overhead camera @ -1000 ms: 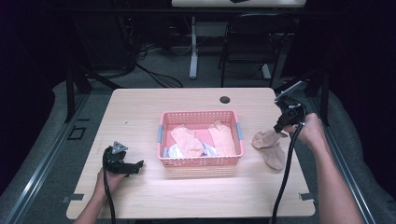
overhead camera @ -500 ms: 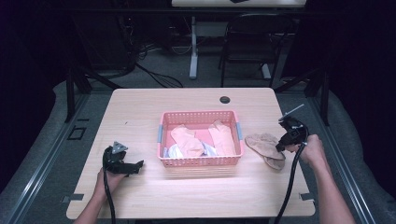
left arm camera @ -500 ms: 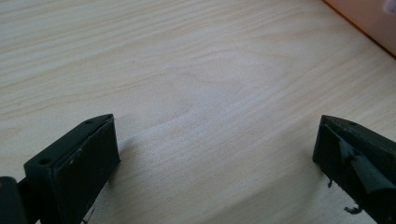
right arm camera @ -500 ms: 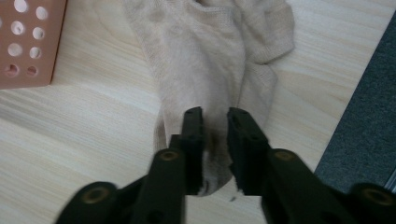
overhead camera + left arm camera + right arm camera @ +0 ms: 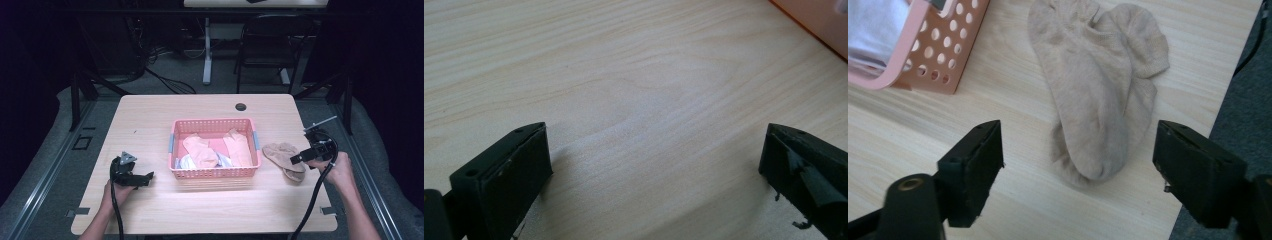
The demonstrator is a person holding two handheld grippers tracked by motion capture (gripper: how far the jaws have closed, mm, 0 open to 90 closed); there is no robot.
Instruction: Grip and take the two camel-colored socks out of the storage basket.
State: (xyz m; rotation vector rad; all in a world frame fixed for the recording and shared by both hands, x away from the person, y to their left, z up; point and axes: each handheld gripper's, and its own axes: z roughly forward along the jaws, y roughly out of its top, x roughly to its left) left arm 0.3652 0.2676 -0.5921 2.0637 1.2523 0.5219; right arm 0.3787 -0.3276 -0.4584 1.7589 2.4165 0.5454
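Observation:
A pair of beige socks (image 5: pixel 282 154) lies flat on the wooden table, just right of the pink basket (image 5: pixel 215 122). My right gripper (image 5: pixel 299 158) sits at their right end. In the right gripper view the beige socks (image 5: pixel 1097 95) lie on the wood ahead of the jaws of the right gripper (image 5: pixel 1078 165). Those jaws have just been opening, and neither pad touches the cloth. My left gripper (image 5: pixel 145 178) rests at the table's front left. Seen from its own camera, the left gripper (image 5: pixel 654 165) is open over bare wood.
The basket holds peach socks (image 5: pixel 201 150) and some white cloth (image 5: pixel 187 162). Its corner (image 5: pixel 943 55) is near the right gripper's left jaw. The table's right edge (image 5: pixel 1218 100) runs just beside the socks. A round black grommet (image 5: pixel 240 106) sits at the back.
The right hand came down from a raised position with the beige socks hanging from it. The socks now lie on the table and the jaws have opened off them. The left hand stayed still.

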